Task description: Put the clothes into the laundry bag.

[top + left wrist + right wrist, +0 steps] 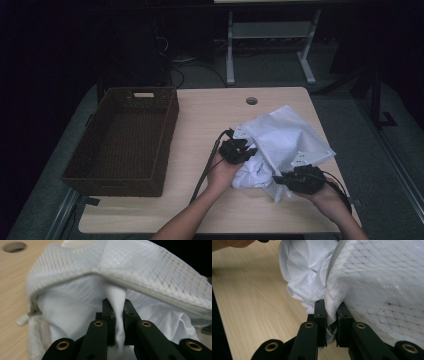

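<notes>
A white mesh bag lies on the desk, on its right half. Its zipper mouth faces the person, and a white cloth sticks out of it. The left gripper is pinched tight on a fold of the cloth, just inside the mouth. The right gripper is pinched tight on the bag's zipper edge, at the near right. So the cloth sits between the two grippers, nearer the left one. I think the left one must pull the cloth out toward the basket, which stands well apart on the left, while the right one holds the bag
</notes>
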